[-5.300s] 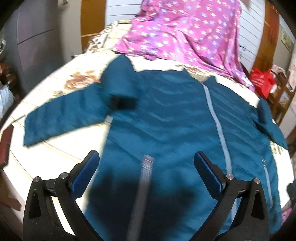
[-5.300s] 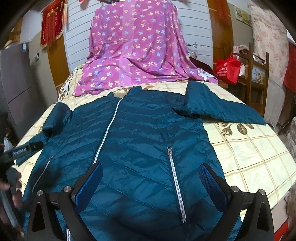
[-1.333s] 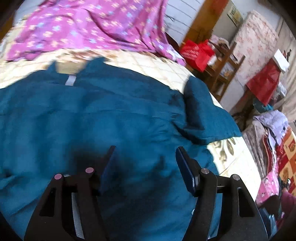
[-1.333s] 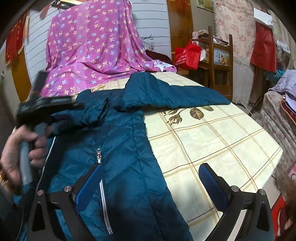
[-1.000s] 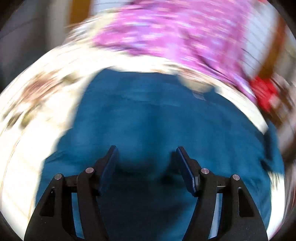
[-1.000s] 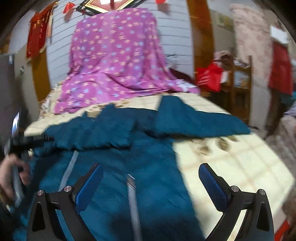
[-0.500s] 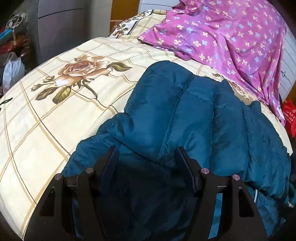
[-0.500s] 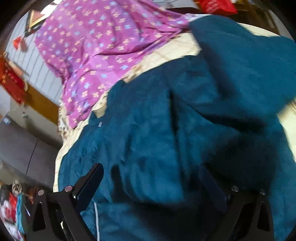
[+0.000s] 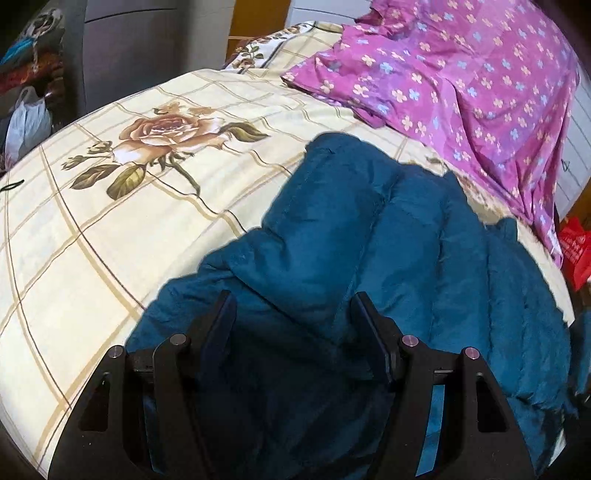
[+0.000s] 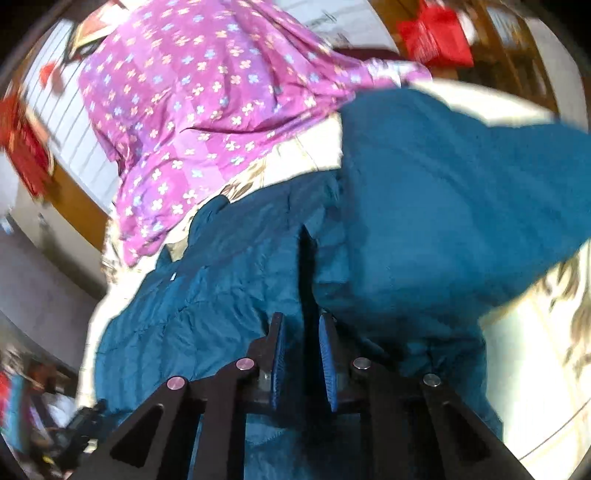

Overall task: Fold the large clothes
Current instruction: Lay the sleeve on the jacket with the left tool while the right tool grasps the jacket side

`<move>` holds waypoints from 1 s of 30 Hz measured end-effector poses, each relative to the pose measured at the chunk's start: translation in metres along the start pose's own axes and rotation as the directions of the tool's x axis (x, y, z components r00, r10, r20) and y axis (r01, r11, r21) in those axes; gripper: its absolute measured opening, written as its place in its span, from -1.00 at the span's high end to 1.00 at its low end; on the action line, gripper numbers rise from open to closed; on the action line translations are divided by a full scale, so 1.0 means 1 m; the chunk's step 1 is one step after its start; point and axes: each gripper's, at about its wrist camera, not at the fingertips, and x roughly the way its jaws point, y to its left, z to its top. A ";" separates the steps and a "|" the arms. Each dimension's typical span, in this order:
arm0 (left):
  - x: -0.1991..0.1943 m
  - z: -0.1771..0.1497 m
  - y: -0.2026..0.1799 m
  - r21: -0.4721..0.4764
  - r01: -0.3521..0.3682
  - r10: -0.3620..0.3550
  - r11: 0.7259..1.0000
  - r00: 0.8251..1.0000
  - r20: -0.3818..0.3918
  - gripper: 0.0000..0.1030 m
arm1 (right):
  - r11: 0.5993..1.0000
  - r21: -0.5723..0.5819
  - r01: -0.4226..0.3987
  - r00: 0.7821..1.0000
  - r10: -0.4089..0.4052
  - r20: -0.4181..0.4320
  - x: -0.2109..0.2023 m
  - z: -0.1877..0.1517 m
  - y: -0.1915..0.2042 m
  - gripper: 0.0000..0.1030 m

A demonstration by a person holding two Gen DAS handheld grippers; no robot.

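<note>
A large teal puffer jacket (image 9: 388, 240) lies on the bed, its left side folded over the body. My left gripper (image 9: 295, 325) is half open, its jaws on either side of a thick bunch of the folded jacket, pressed into it. In the right wrist view the jacket (image 10: 424, 206) fills the middle, with a sleeve spreading to the right. My right gripper (image 10: 301, 332) is closed down to a narrow gap on a fold of the jacket near the right shoulder.
The bed has a cream checked sheet with rose prints (image 9: 110, 192). A purple flowered cloth (image 9: 461, 74) is draped at the head of the bed; it also shows in the right wrist view (image 10: 207, 92). A red bag (image 10: 436, 33) and wooden furniture stand to the right. A grey cabinet (image 9: 140, 48) is at left.
My right gripper has closed from wide open onto a jacket fold. Earlier the left side of the jacket was carried over the body. The left gripper has barely moved in the last half second.
</note>
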 end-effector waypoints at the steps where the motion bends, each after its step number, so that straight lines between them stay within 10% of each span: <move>1: -0.004 0.004 0.004 -0.021 -0.003 0.003 1.000 1.000 0.019 -0.27 | 1.000 0.018 -0.004 1.000 0.004 0.017 -0.009 0.001 -0.005 0.66; 6: -0.011 0.017 0.009 -0.065 -0.010 0.016 0.998 0.995 0.096 -0.27 | 0.995 -0.063 -0.071 0.980 0.081 0.179 -0.051 0.007 0.025 0.55; 10: 0.011 0.013 -0.002 0.006 -0.041 0.041 0.999 0.999 0.030 -0.27 | 0.974 -0.185 -0.128 0.990 0.136 0.028 -0.021 -0.004 0.074 0.53; 15: 0.020 0.010 -0.005 0.031 -0.049 0.049 0.998 0.999 0.006 -0.52 | 0.985 -0.165 0.045 0.988 -0.068 -0.136 0.030 -0.011 0.067 0.47; 20: 0.020 0.008 -0.005 0.029 -0.040 0.040 0.999 0.999 -0.001 -0.54 | 0.997 -0.076 -0.011 0.989 0.000 -0.145 0.036 -0.007 0.037 0.48; 30: -0.013 0.006 -0.024 0.113 -0.031 0.015 0.993 0.990 0.137 -0.54 | 0.948 -0.313 0.058 0.996 -0.075 -0.041 0.012 -0.014 0.096 0.24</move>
